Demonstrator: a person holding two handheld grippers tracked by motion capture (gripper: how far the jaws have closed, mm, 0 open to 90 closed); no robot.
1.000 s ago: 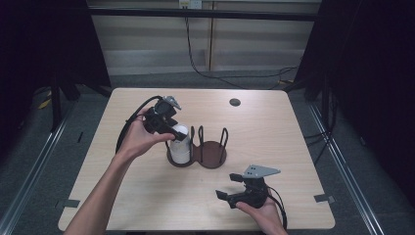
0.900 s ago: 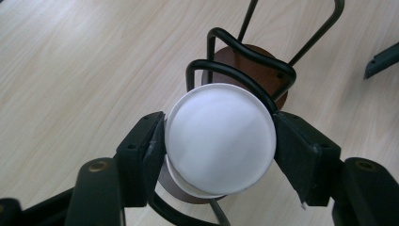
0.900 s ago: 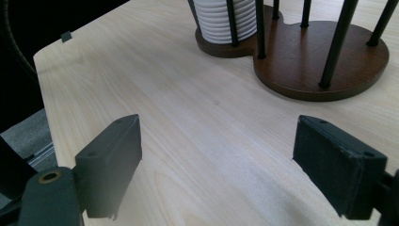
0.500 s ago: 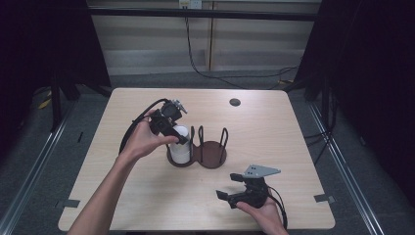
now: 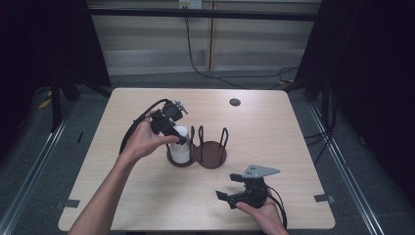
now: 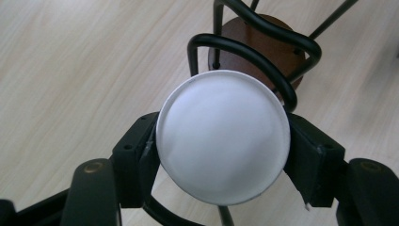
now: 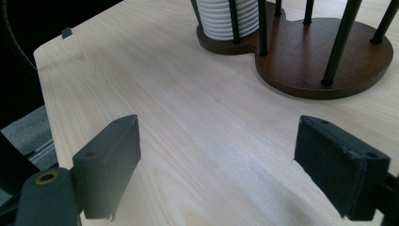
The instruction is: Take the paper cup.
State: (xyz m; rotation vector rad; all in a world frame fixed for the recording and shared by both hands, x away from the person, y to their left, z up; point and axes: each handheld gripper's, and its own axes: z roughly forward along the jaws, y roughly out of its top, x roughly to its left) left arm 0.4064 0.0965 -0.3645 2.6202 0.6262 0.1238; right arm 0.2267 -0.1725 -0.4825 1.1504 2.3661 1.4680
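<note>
Item one, the landmark: a dark brown wooden cup holder (image 5: 208, 155) with two round bays and black wire hoops, standing near the middle of my light wood table (image 5: 293, 137). Item two: a stack of white ribbed paper cups (image 5: 180, 144), upright in the holder's left bay and rising above its hoops; in the left gripper view its white round top (image 6: 222, 136) faces the camera with one wire hoop (image 6: 244, 61) arching just behind it and the empty right bay (image 6: 268, 47) beyond. Item three: my left gripper (image 5: 172, 131), held in my left hand (image 5: 144, 142) just left of the holder, reaching in over that left bay; its jaws sit on either side of the top of the cup stack, pads right up against the rim, having just closed a little further, so I count them as narrow and gripping the stack. Item four: my right gripper (image 5: 234, 187), in my right hand (image 5: 264, 213), resting low near the table's front edge, in front of and to the right of the holder and well apart from it; its jaws stand wide with bare table between them, and its own view looks across the wood to the holder's base (image 7: 324, 61) and the foot of the cup stack (image 7: 226, 19). Item five: a small dark round disc (image 5: 235, 102) set in the tabletop, well behind the holder toward the far edge.
</note>
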